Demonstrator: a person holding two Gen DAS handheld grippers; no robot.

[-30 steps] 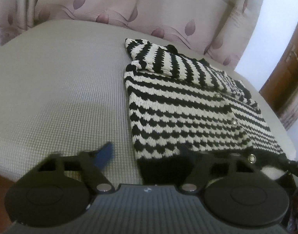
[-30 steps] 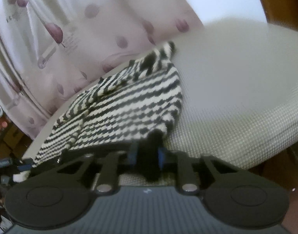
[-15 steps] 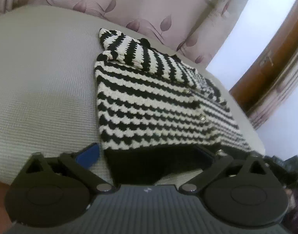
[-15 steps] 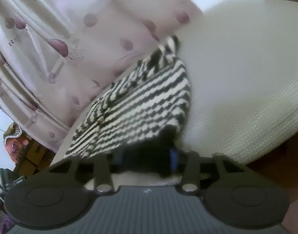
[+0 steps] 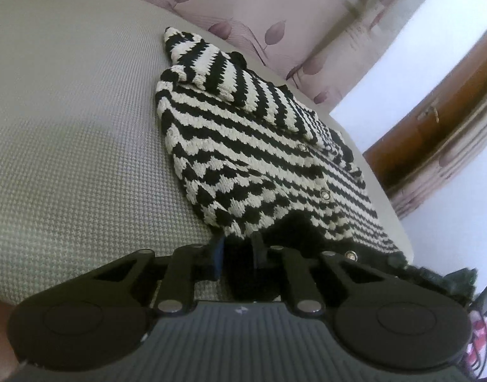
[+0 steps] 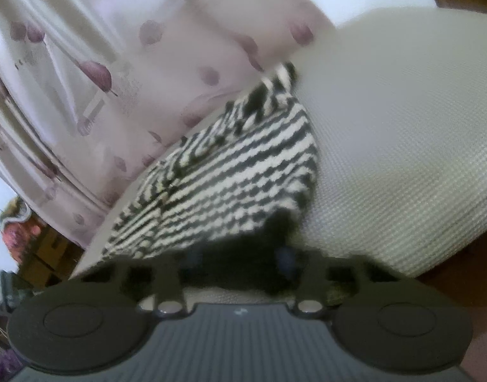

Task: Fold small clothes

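Note:
A small black-and-white striped knit cardigan [image 5: 259, 146] with a black hem and small metal buttons lies on a grey textured pad [image 5: 68, 159]. My left gripper [image 5: 237, 254] is shut on the black hem at the cardigan's near left corner, and the fabric rises into a peak there. The cardigan also shows in the blurred right wrist view [image 6: 230, 178]. My right gripper [image 6: 240, 264] has the black hem bunched between its fingers at the other near corner.
A pink curtain with purple leaf prints [image 5: 275, 16] hangs behind the pad and shows in the right wrist view [image 6: 100, 63] too. A brown wooden door frame [image 5: 450, 117] stands at the right. The pad's edge [image 6: 434, 248] drops off close to my right gripper.
My left gripper has closed from wide open onto the hem's left corner, and the fabric now lifts there. My right gripper stays on the hem and both views have shifted.

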